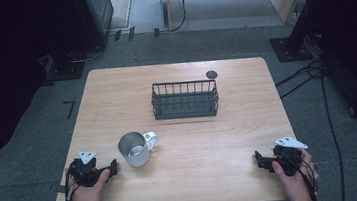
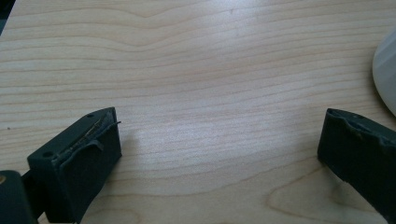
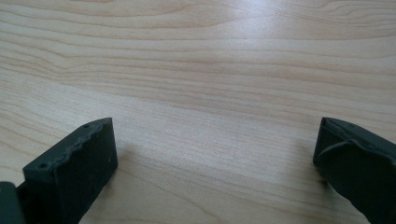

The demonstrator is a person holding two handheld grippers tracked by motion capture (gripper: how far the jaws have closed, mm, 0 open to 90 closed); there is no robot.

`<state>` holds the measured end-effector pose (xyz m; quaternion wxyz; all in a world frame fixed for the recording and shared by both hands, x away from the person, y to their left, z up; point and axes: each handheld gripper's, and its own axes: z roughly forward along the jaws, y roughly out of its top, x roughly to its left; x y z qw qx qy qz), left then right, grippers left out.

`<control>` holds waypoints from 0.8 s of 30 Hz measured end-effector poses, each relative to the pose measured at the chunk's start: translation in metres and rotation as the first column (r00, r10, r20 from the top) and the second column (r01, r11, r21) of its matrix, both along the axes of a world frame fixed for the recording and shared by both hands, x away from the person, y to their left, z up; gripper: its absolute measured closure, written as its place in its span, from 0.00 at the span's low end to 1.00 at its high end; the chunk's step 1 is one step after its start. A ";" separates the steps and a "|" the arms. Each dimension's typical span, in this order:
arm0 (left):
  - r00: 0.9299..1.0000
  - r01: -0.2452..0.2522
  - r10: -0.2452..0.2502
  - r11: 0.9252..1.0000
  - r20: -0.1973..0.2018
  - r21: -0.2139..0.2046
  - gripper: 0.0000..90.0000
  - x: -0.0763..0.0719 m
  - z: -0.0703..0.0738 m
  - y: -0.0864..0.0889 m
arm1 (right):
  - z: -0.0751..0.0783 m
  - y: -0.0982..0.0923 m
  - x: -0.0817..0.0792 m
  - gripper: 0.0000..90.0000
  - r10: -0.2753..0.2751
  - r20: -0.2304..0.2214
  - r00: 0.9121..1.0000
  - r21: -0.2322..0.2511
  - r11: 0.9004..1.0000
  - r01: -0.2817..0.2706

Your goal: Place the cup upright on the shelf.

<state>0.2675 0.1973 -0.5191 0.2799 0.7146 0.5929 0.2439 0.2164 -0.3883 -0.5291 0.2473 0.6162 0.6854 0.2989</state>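
Metal mug (image 1: 135, 149) standing upright on the wooden table (image 1: 195, 139), mouth up, white handle turned toward 2 o'clock. Placed at about 7 o'clock from the table's middle, near the front-left part of the top. Edge of it seen as a pale curve (image 2: 385, 70) at 2 o'clock in the left gripper view, untouched by either jaw.

Left gripper (image 1: 113, 168) just beside the mug, at its 8 o'clock, held in a hand (image 1: 88, 193) entering from the bottom edge; grey three-cornered plate on top. Jaws spread wide, released, with bare wood grain between them in the left gripper view (image 2: 219, 154). Nothing gripped. Tips close to the mug's base but apart from it. Resting low over the tabletop; contact with the wood not clear.

Right gripper (image 1: 259, 158) well apart from the mug, at its 4 o'clock, near the table's front-right corner, held in the other hand (image 1: 295, 176). Jaws likewise wide open and empty, with plain tabletop between them in the right gripper view (image 3: 215, 154).

Dark wire basket (image 1: 185, 100) at 1 o'clock from the mug, past the table's middle, upright and empty as far as visible. Small dark round disc (image 1: 211, 74) just behind the basket's far-right corner, at 1 o'clock from it.
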 end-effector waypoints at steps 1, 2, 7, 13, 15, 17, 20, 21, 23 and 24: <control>1.000 0.004 -0.004 1.000 0.000 -0.001 0.00 0.000 0.000 0.000 | 0.000 0.000 0.000 0.00 0.000 0.000 1.000 0.000 1.000 0.000; 1.000 0.004 -0.004 1.000 -0.009 0.000 0.00 -0.001 0.001 0.001 | 0.000 0.000 0.000 0.00 0.000 -0.001 1.000 0.000 1.000 0.000; 1.000 0.003 -0.003 0.999 -0.014 -0.037 0.00 -0.005 0.004 0.002 | 0.000 0.000 0.000 0.00 0.000 -0.001 1.000 0.000 1.000 0.000; 0.999 0.035 -0.034 0.997 0.019 -0.063 0.00 -0.010 0.010 -0.001 | 0.000 0.000 0.000 0.00 0.000 -0.001 1.000 0.000 1.000 0.000; 0.998 0.055 -0.054 0.996 0.022 -0.068 0.00 -0.012 0.013 -0.002 | 0.000 0.000 0.000 0.00 0.000 -0.001 1.000 0.000 1.000 0.000; 0.997 0.075 -0.073 0.994 0.031 -0.078 0.00 -0.015 0.015 -0.004 | 0.000 0.000 0.000 0.00 0.000 -0.001 1.000 0.000 1.000 0.000; 0.990 0.134 -0.130 0.986 0.053 -0.096 0.00 -0.020 0.022 -0.009 | 0.000 0.000 0.000 0.00 0.000 -0.001 1.000 0.000 1.000 0.000; 0.990 0.134 -0.130 0.986 0.053 -0.096 0.00 -0.020 0.022 -0.009 | 0.000 0.000 0.000 0.00 0.000 -0.001 1.000 0.000 1.000 0.000; 0.983 0.176 -0.169 0.980 0.071 -0.097 0.00 -0.024 0.027 -0.014 | 0.000 0.000 0.000 0.00 0.000 -0.001 1.000 0.000 1.000 0.000; 0.983 0.176 -0.169 0.980 0.071 -0.097 0.00 -0.024 0.027 -0.014 | 0.000 0.000 0.000 0.00 0.000 -0.001 1.000 0.000 1.000 0.000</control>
